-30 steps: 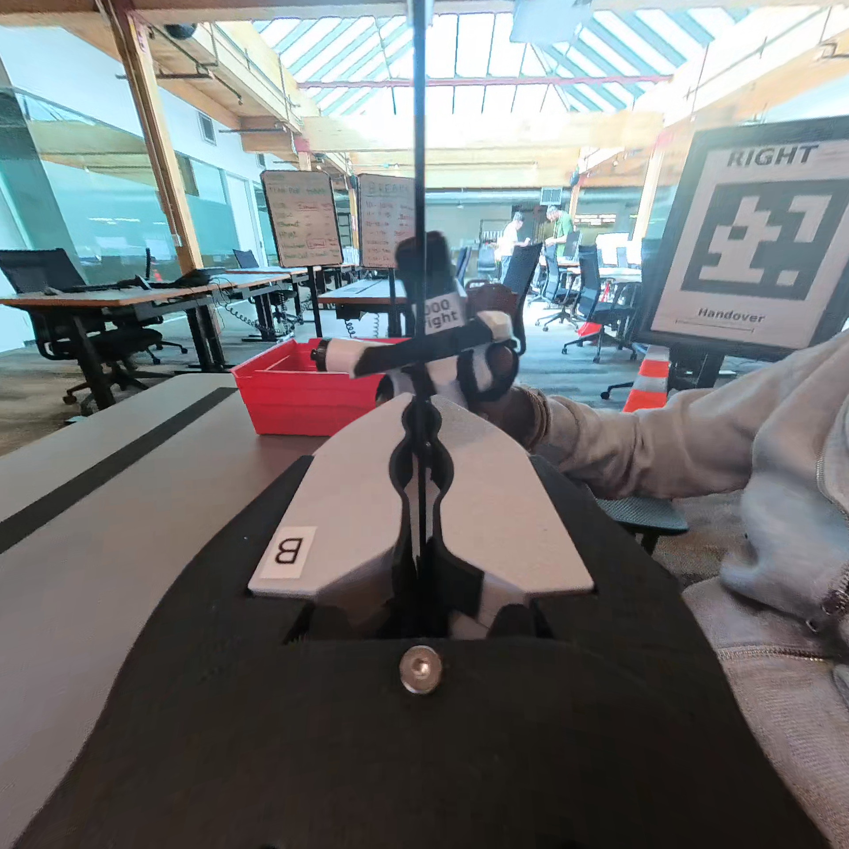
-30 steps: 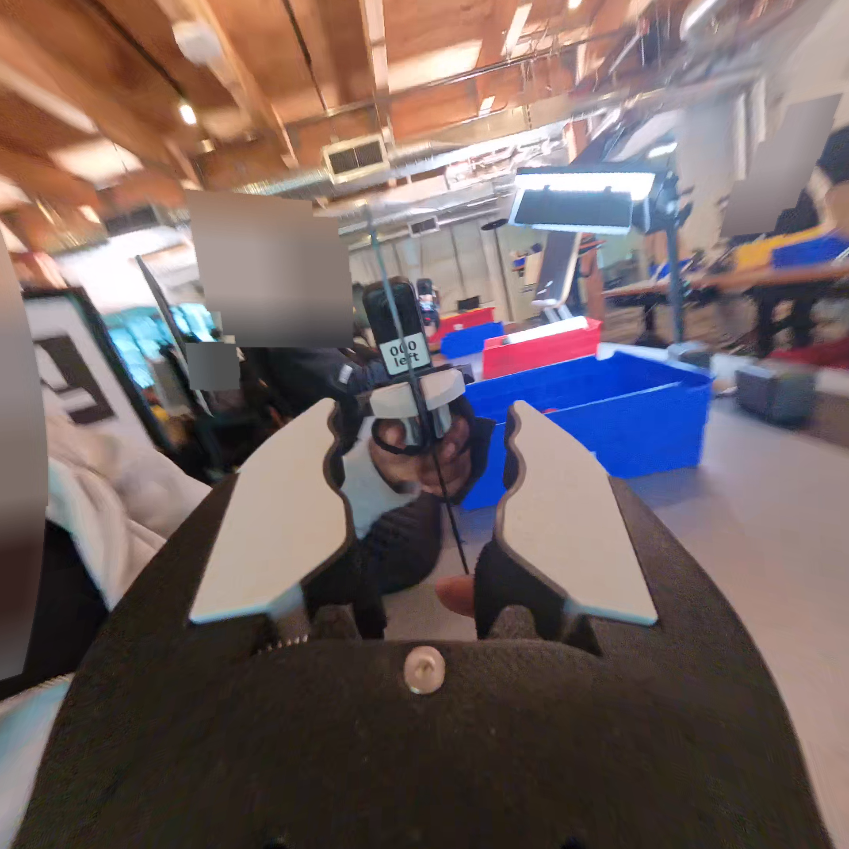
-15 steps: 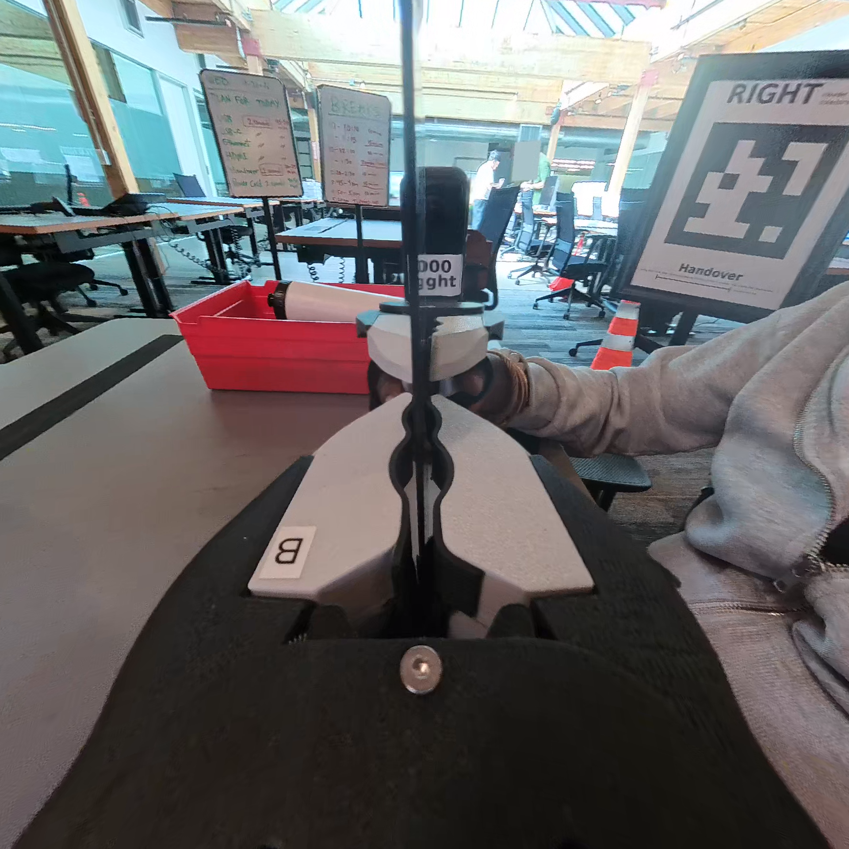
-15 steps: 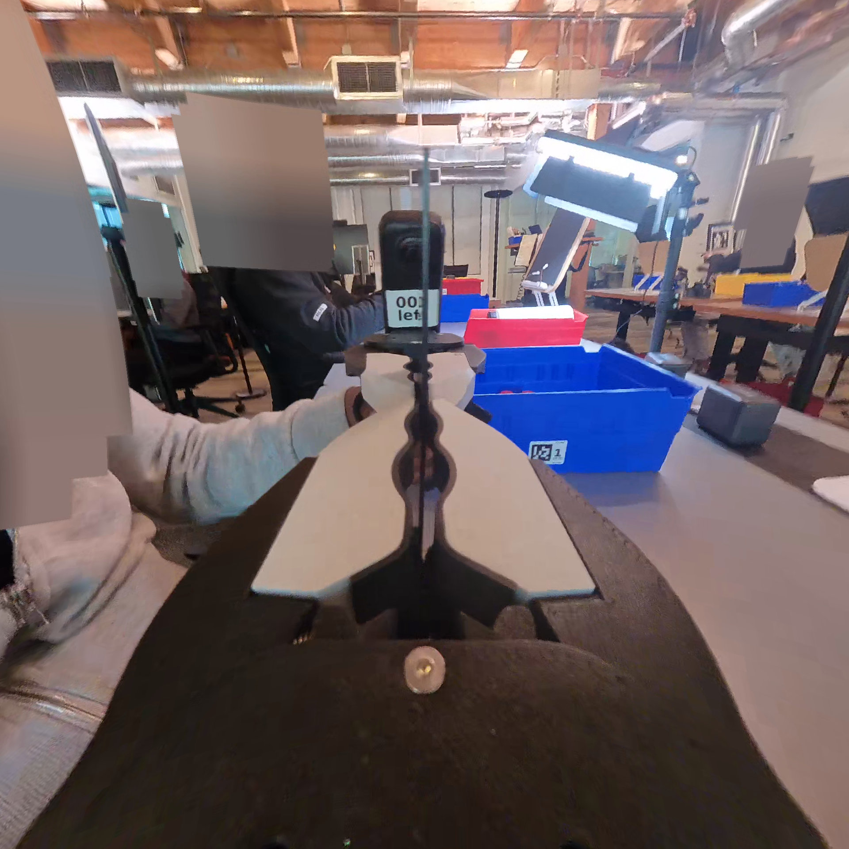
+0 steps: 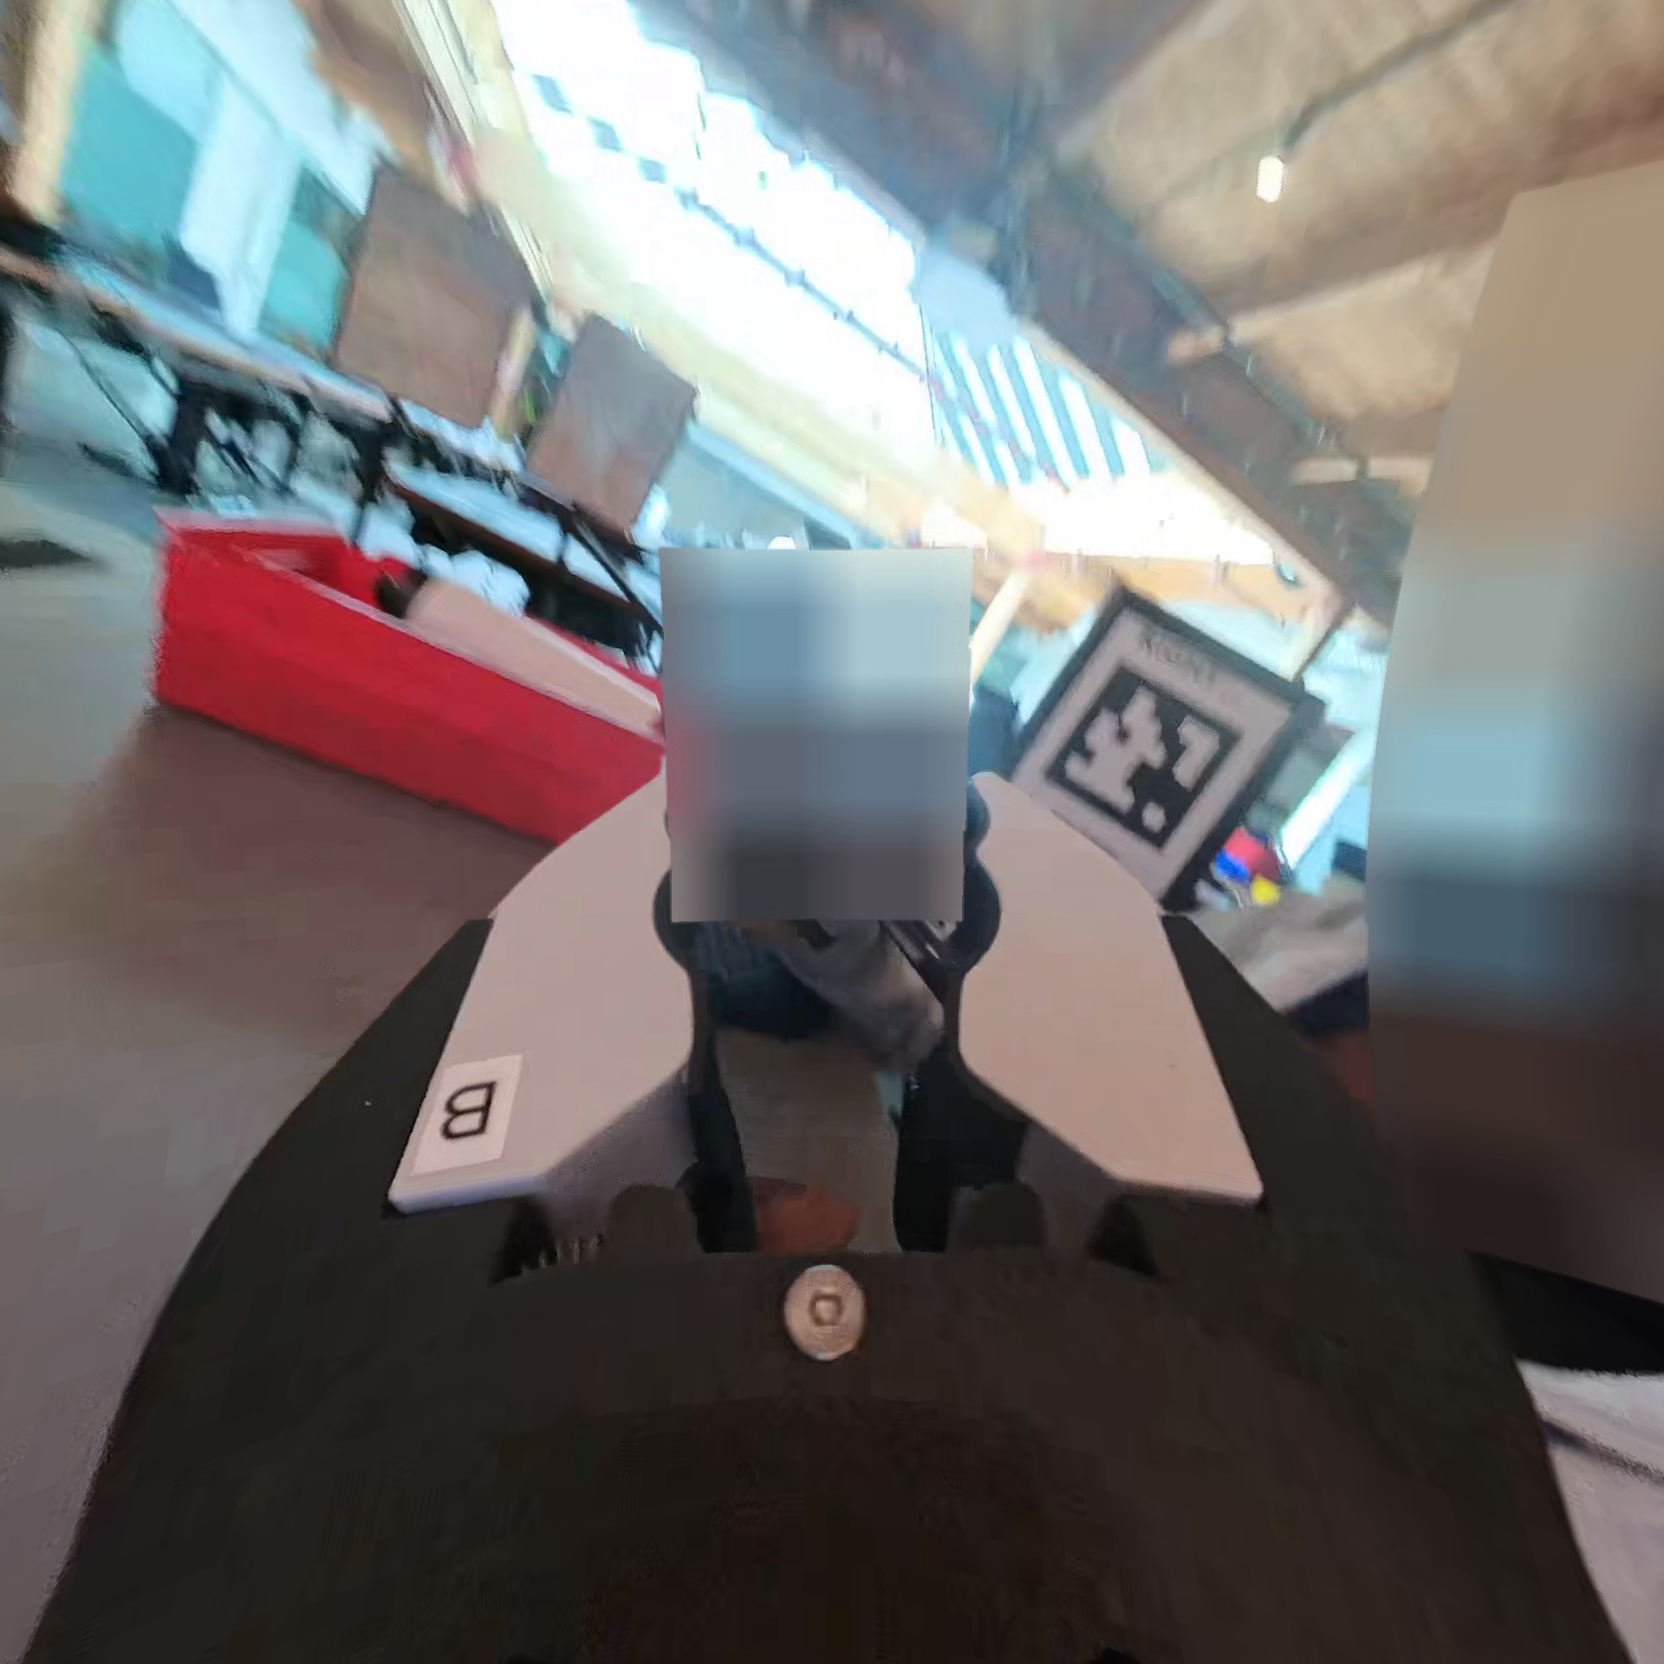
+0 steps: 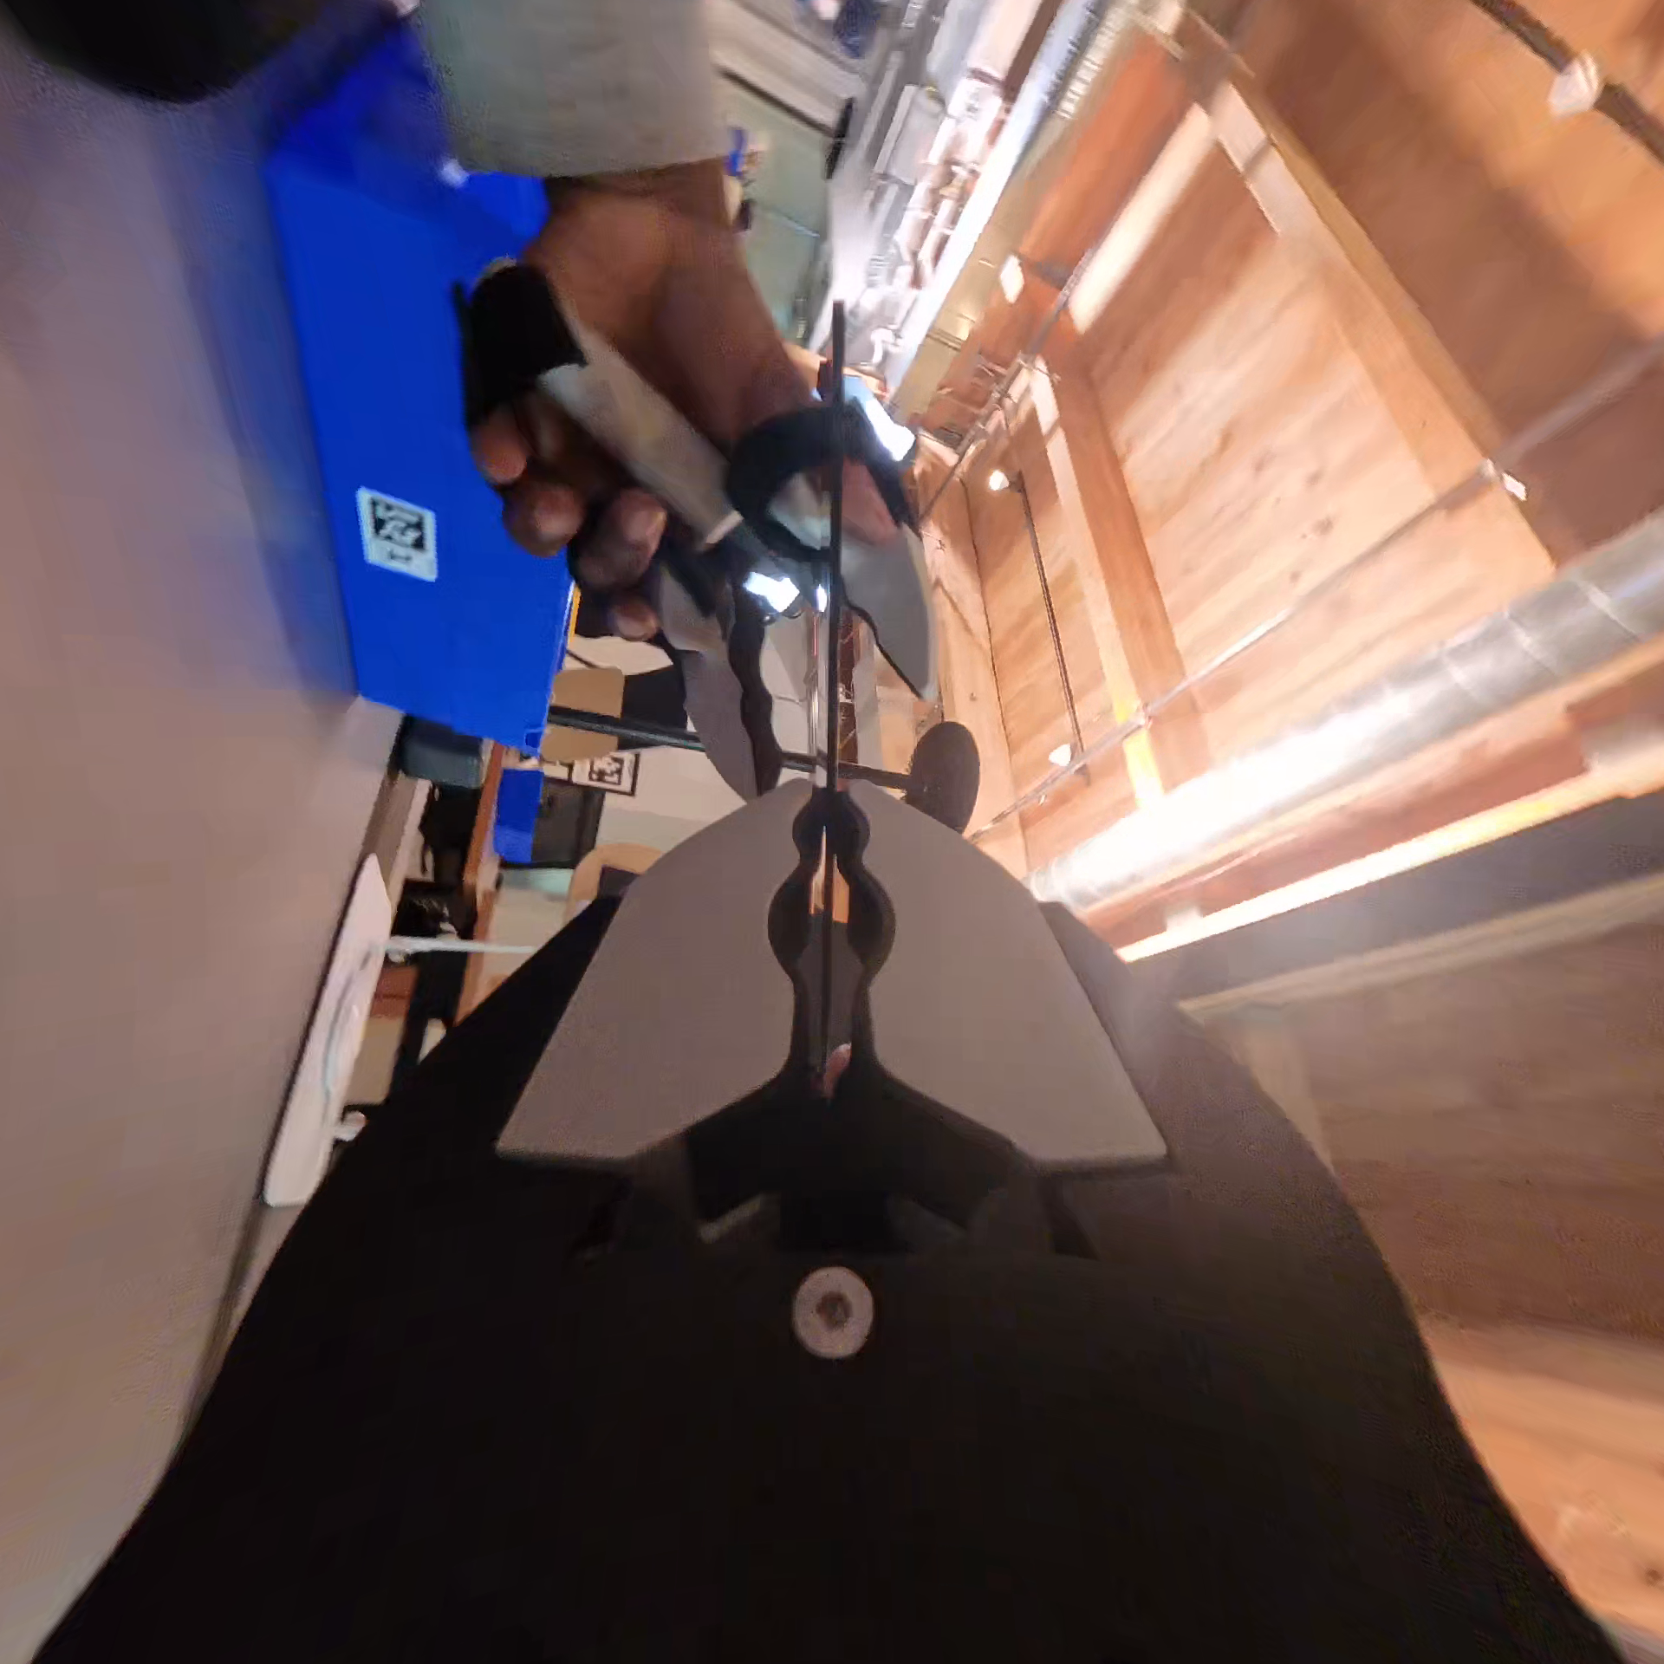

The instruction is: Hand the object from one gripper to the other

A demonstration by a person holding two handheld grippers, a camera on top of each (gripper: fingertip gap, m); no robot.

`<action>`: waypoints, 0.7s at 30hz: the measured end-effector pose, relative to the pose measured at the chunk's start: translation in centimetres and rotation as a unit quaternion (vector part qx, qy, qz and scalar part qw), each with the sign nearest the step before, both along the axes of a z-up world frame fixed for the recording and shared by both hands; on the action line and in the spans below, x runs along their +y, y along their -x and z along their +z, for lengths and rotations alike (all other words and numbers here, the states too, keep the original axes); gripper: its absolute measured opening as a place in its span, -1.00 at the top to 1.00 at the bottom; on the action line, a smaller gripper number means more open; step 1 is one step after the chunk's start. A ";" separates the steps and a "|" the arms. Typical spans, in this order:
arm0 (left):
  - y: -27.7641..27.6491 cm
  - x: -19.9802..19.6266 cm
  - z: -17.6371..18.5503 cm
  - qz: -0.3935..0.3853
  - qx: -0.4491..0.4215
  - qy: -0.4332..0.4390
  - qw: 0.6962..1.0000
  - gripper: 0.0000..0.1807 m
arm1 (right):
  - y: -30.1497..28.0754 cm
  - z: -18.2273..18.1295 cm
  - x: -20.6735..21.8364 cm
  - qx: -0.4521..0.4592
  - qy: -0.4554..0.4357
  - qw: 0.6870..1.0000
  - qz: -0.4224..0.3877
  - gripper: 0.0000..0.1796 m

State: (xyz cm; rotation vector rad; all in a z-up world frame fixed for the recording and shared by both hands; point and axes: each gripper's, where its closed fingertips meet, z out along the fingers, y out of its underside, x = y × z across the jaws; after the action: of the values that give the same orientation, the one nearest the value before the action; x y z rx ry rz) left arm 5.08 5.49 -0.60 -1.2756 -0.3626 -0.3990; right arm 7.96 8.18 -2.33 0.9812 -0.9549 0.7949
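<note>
Change since half a second ago: left tongs (image 5: 818, 905) have gone from pressed together on the rod to spread, with a clear gap between the two grey plates. No rod shows in that gap now, though a mosaic patch covers the tips, so the far end cannot be checked from the left wrist view.

Right tongs (image 6: 833, 797) stay pressed together, pinching the thin black rod (image 6: 836, 693) at its lower end. The rod runs straight out from the tips, held in the air above the surface (image 6: 135, 810), not resting on it.

In the right wrist view the left tongs, held by a hand (image 6: 648, 360), sit farther along the rod with their plates on either side of it. They look clear of it, but motion blur makes contact hard to rule out.

Both views are tilted and smeared: both tools are moving.

Judgement: release is done and the rod is carried by the right side alone. The handover is essentially complete once the left side draws clear.

Red bin (image 5: 360, 684) sits towards the surface's far edge; the blue bin (image 6: 405, 432) is untouched.
</note>
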 end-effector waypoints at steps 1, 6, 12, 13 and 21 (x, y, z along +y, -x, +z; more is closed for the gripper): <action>-0.9 0.9 -0.8 -0.029 0.005 0.029 0.999 0.47 | -0.1 -0.5 -0.4 0.021 -0.016 1.000 -0.010 0.98; -1.7 2.2 -2.3 -0.032 0.063 0.090 0.993 0.87 | 0.1 -1.0 -0.6 0.038 -0.029 0.999 -0.025 0.86; 0.1 0.7 0.6 0.121 0.218 0.040 0.968 0.88 | 2.0 3.1 1.5 -0.191 0.147 0.969 0.046 0.61; 0.3 0.3 1.0 0.156 0.255 0.036 0.954 0.88 | 2.2 3.7 1.9 -0.263 0.170 0.946 0.084 0.62; -0.8 1.4 0.8 0.155 0.327 0.028 0.932 0.87 | 3.5 2.3 0.5 -0.801 0.133 0.490 0.317 0.34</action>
State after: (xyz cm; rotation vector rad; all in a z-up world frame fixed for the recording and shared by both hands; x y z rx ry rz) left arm 5.85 6.93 0.20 -1.3026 -0.0011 0.3116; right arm 4.42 8.67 -0.05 -0.0881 -1.9070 2.6304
